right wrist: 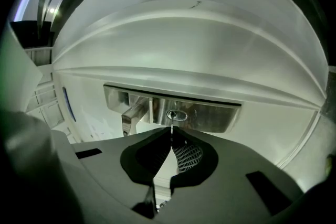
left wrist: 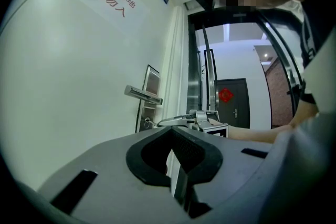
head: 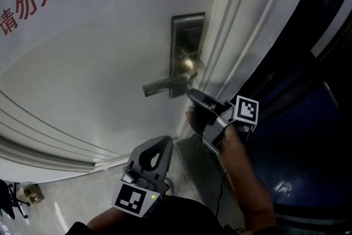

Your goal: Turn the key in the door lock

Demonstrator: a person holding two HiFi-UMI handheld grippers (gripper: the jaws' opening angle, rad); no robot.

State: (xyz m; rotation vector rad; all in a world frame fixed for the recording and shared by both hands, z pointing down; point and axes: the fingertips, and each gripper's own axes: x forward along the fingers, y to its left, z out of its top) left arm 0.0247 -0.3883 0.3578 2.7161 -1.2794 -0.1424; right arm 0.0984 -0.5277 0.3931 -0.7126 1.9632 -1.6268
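Note:
A steel lock plate (head: 187, 49) with a lever handle (head: 165, 85) is mounted on the white door (head: 99, 80). My right gripper (head: 192, 94) points at the plate's lower part, just under the handle. In the right gripper view the plate (right wrist: 210, 115) lies across the picture, and a thin key (right wrist: 171, 124) runs from the keyhole (right wrist: 176, 115) into my right gripper (right wrist: 171, 128), which is shut on it. My left gripper (head: 159, 146) hangs lower, away from the door. Its jaws are shut, with nothing in my left gripper (left wrist: 171, 128). The handle (left wrist: 143, 94) and the right gripper (left wrist: 184, 119) show beyond it.
A paper sign with red characters (head: 33, 3) hangs on the door. The moulded door frame (head: 247, 36) runs beside the lock, with dark glass (head: 308, 118) to its right. A far dark door with a red ornament (left wrist: 226, 95) shows down the corridor.

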